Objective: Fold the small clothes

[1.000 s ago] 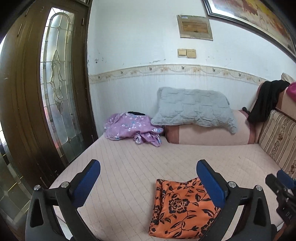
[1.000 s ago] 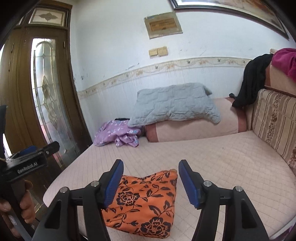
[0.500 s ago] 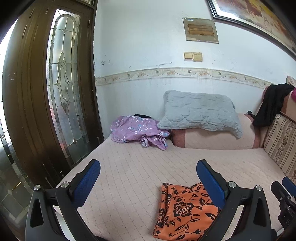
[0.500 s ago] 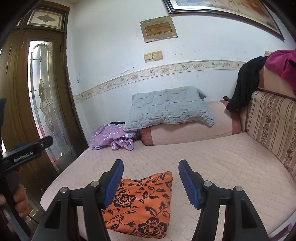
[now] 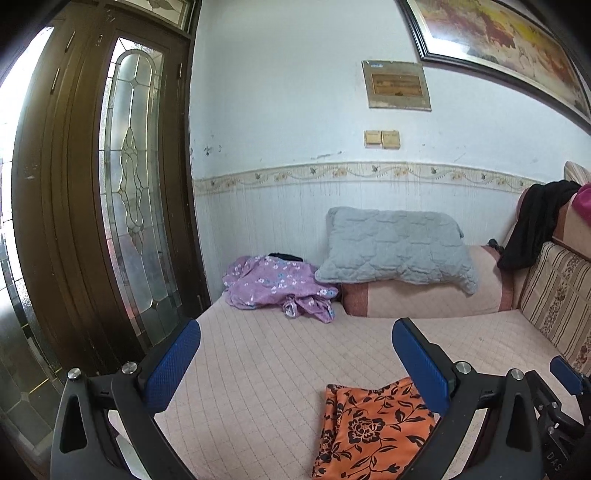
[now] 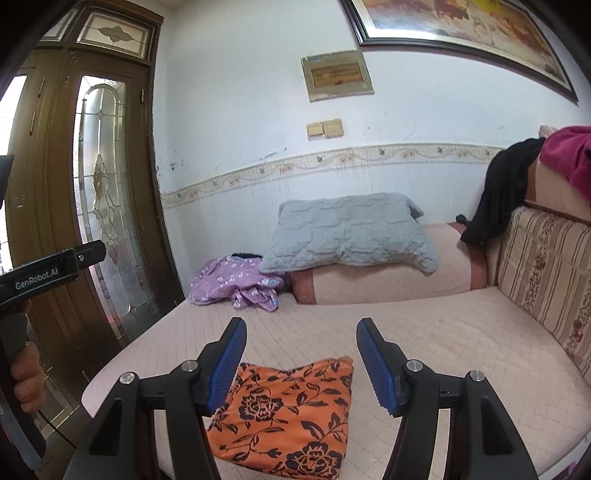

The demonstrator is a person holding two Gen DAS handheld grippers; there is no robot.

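From my left camera, the orange floral cloth [image 5: 373,428] is partly covered by my left tool's [image 5: 295,363] right finger and cut by the bottom edge. Behind the purple garment [image 5: 273,282] something dark [image 5: 284,256] peeks out; I cannot tell what. The painting [image 6: 458,26] above runs off the top edge.

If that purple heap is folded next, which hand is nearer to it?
Probably left: the purple heap lies at the bed's door-side corner, almost ahead of the left hand-held gripper; from the right hand-held gripper it sits off leftward.
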